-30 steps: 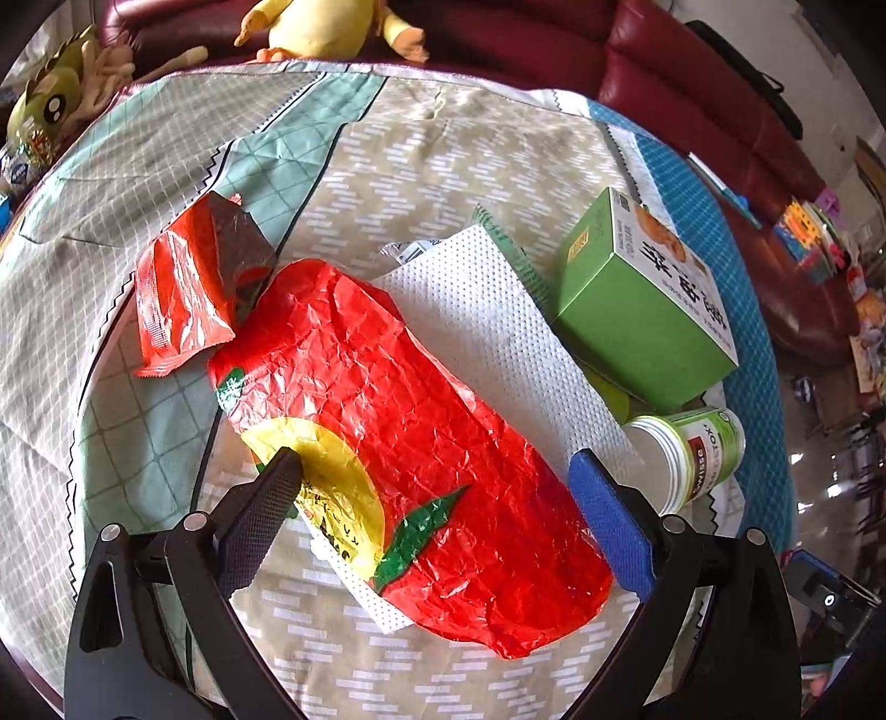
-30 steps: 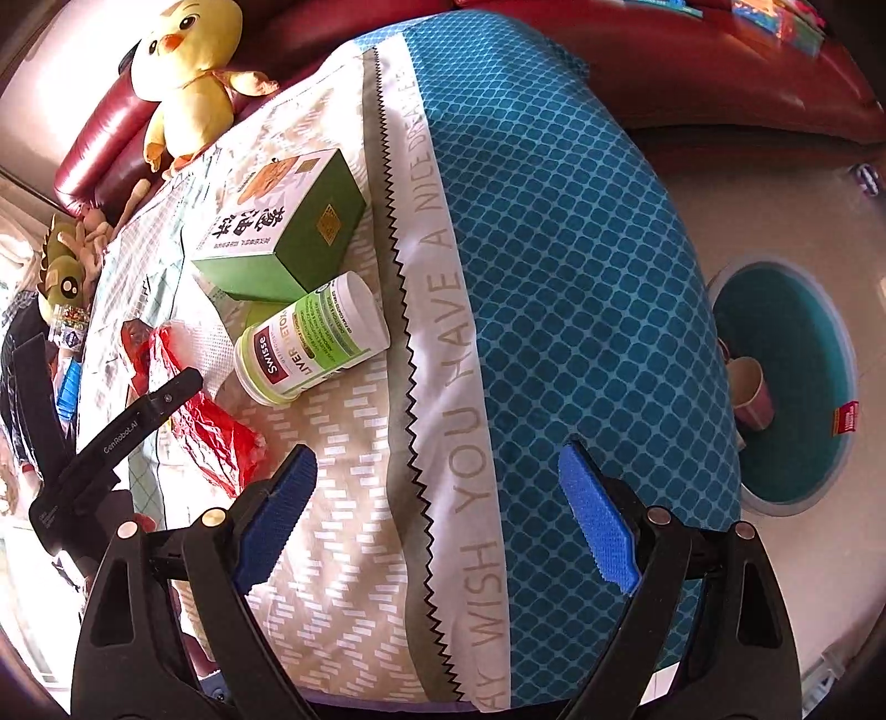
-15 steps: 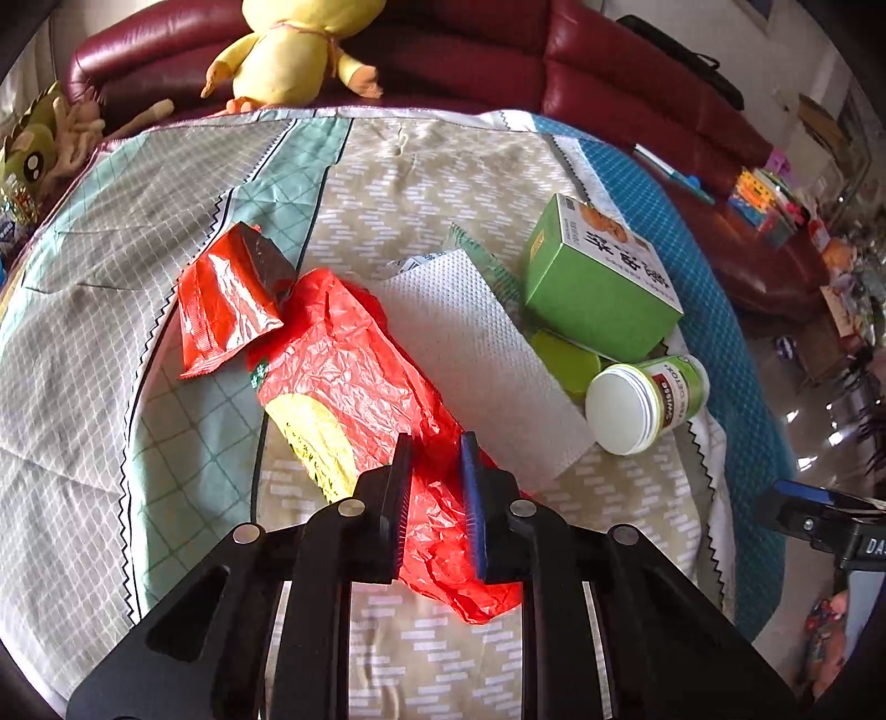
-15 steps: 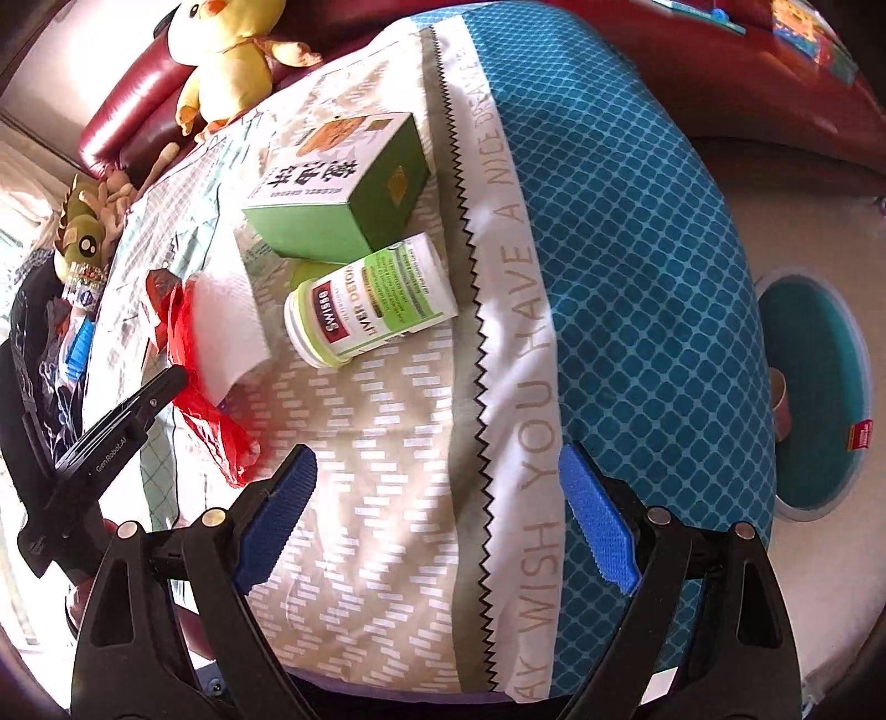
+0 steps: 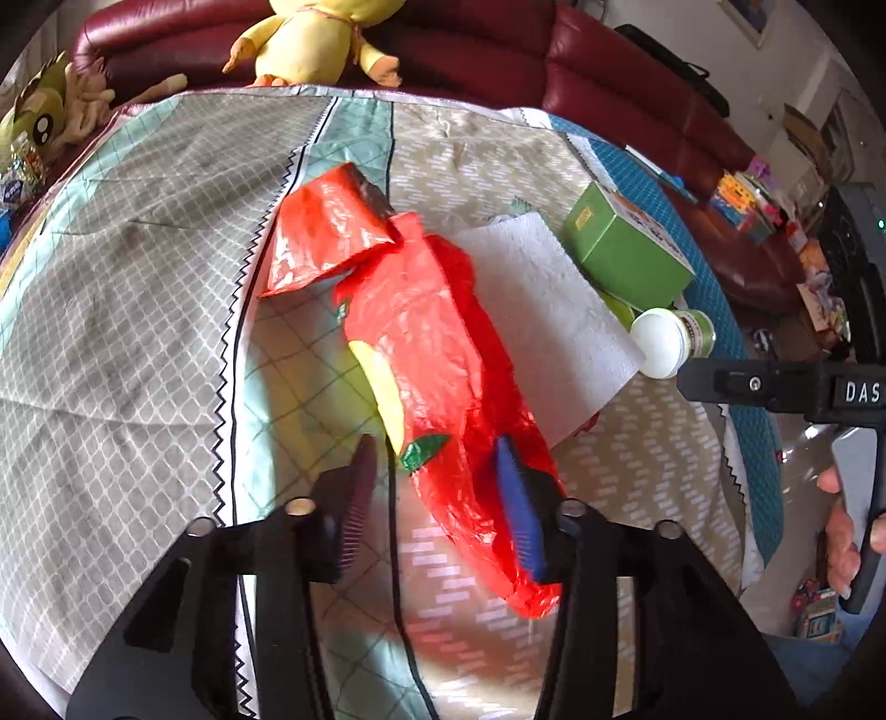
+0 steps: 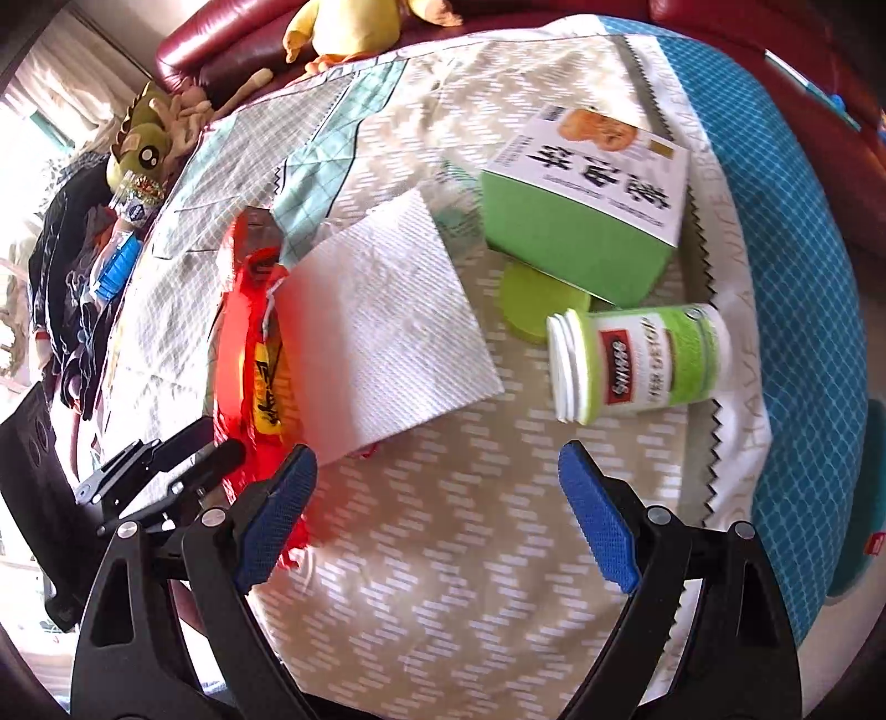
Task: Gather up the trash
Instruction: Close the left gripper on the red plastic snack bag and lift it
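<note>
A long crumpled red bag [image 5: 437,343] lies on the patterned tablecloth [image 5: 138,310], its near end between the jaws of my left gripper [image 5: 437,493]. Those jaws are opening. The blue pad overlaps the bag's edge, while the other pad stands clear of it. A smaller red wrapper [image 5: 326,232] lies at the bag's far end, and a white paper towel [image 6: 382,327] rests against its side. My right gripper [image 6: 437,515] hangs open over bare cloth, nothing between its fingers. A tipped white and green bottle [image 6: 637,360] lies just beyond it.
A green box [image 6: 581,221] stands behind the bottle with a green lid [image 6: 531,304] under its edge. Plush toys [image 5: 315,39] sit on the red sofa [image 5: 609,94] at the back. The table drops off at the right, with a teal bin [image 6: 869,498] below.
The left gripper shut on the red bag, bunching it narrower, then pulled back and began to part. The right gripper swung left from the blue cloth edge toward the bottle and paper towel.
</note>
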A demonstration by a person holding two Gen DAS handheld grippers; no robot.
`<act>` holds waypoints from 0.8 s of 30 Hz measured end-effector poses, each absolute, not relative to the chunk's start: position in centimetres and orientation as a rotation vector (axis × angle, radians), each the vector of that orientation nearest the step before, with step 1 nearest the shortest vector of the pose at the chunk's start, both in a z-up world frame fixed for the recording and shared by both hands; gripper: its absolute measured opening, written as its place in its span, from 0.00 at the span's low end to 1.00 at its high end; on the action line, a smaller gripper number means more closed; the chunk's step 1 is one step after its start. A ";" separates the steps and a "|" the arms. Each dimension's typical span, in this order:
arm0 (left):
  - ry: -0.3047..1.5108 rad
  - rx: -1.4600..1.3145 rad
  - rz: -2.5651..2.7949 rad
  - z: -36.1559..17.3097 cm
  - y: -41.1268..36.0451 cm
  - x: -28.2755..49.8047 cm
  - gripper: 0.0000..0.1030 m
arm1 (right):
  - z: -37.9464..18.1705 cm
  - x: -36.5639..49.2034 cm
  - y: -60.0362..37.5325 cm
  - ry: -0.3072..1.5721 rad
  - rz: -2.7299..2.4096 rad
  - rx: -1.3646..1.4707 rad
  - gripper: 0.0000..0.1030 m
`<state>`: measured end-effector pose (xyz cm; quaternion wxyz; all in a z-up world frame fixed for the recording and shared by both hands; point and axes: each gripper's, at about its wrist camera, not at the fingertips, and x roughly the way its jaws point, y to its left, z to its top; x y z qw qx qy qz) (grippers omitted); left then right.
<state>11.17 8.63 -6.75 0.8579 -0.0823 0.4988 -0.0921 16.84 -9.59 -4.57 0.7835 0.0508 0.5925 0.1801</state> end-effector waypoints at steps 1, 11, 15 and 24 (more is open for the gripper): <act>1.058 -0.193 -0.191 -7.1 8.8 11.3 0.57 | -4.5 17.0 -8.9 1.279 0.392 0.105 0.83; 1.117 -0.202 -0.293 -9.5 5.7 12.4 0.60 | -3.4 17.3 -9.2 1.267 0.337 0.122 0.83; 1.087 -0.178 -0.301 -9.1 5.3 11.9 0.28 | -3.0 17.0 -10.7 1.259 0.286 0.135 0.83; 1.009 -0.217 -0.260 -5.1 11.6 10.9 0.28 | -4.3 18.1 -6.3 1.290 0.341 0.059 0.83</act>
